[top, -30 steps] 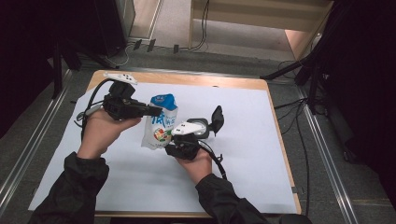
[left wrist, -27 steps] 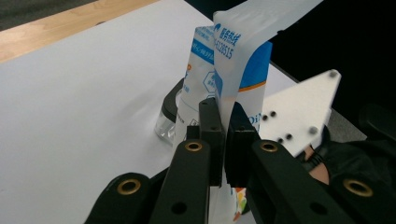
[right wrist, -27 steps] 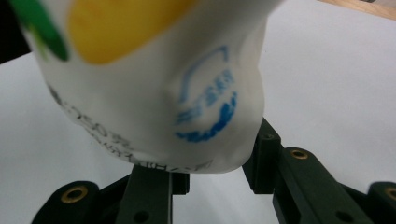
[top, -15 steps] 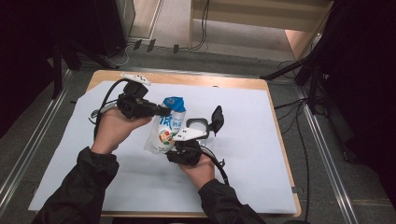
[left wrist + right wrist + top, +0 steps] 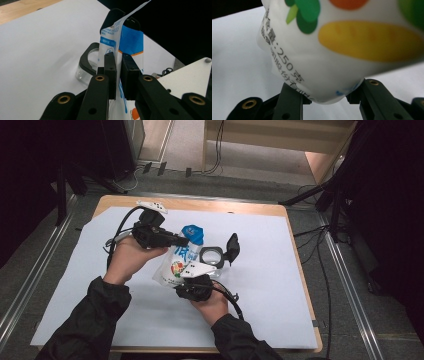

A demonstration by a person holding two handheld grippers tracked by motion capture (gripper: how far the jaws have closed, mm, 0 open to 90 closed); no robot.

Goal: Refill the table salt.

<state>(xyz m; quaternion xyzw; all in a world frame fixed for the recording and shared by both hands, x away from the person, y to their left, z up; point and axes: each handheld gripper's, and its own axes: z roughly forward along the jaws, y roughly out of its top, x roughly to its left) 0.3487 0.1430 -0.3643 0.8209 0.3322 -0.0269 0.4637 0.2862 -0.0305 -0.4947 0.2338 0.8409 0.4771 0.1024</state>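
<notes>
A white food pouch with a blue top and fruit pictures is held up above the white sheet between both grippers. My left gripper is shut on the pouch's flat upper edge, and its pads press the film from both sides. My right gripper is shut on the pouch's rounded bottom corner, which bulges between its fingers. A clear glass jar with a black rim stands just right of the pouch, its black lid flipped open. The jar lies just behind the pouch's edge.
A large white sheet covers the wooden table. Metal rails and cables run along the floor on both sides. Dark equipment stands at the left and right of the table.
Both grippers have carried the pouch a little right, toward the open jar. The pouch's blue top now sits close to the jar's rim.
</notes>
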